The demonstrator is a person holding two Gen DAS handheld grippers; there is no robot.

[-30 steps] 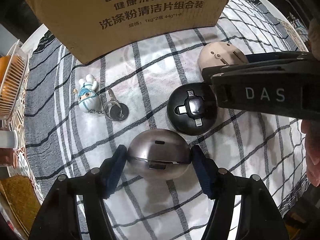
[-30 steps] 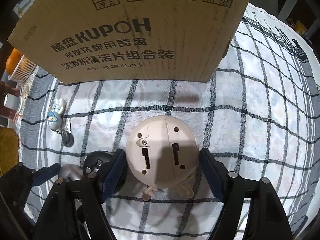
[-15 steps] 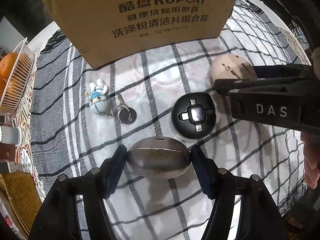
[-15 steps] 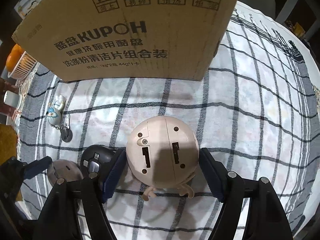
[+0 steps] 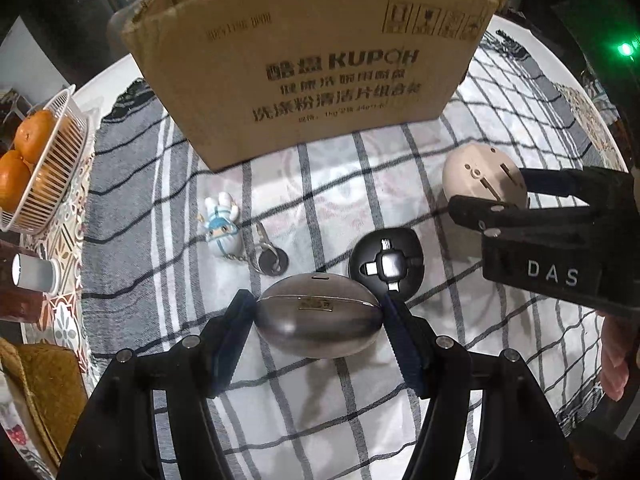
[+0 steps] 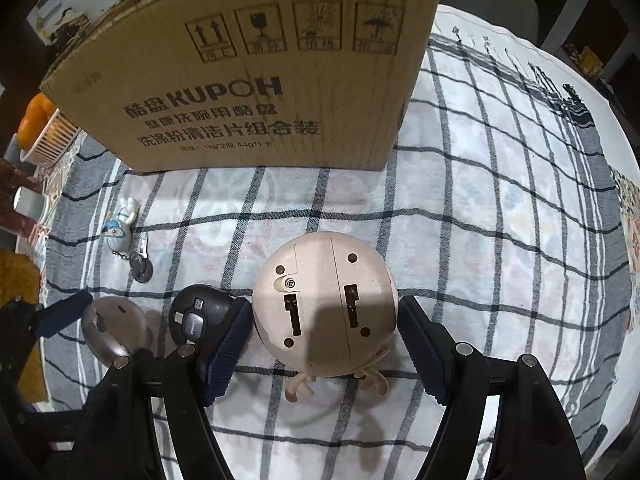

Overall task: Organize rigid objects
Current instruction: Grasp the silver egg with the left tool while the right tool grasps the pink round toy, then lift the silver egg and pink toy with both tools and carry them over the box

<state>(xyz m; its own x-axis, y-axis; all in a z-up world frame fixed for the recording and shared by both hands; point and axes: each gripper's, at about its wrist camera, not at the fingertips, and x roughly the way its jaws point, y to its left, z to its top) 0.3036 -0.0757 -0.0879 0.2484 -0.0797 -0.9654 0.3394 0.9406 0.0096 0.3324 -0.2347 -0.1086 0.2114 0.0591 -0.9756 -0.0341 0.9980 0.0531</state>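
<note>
My left gripper (image 5: 318, 320) is shut on a silver egg-shaped metal case (image 5: 318, 316) and holds it above the checked cloth. My right gripper (image 6: 325, 316) is shut on a round beige toy (image 6: 325, 304) with small feet, its underside facing up. The beige toy (image 5: 482, 176) and the right gripper's black body (image 5: 552, 240) show at the right of the left wrist view. A round black cable gadget (image 5: 386, 266) lies on the cloth between them. A small white and blue figurine keychain (image 5: 222, 226) lies to the left. An open cardboard box (image 5: 312, 80) stands behind.
A white wire basket of oranges (image 5: 36, 168) stands at the far left, off the cloth. A white cup (image 5: 34, 274) lies below it. The checked cloth (image 6: 500, 220) stretches out to the right of the box.
Both grippers have risen with their objects and the view has pulled back: the box's open top edge now shows. The silver case has tilted from dome-up to side-on.
</note>
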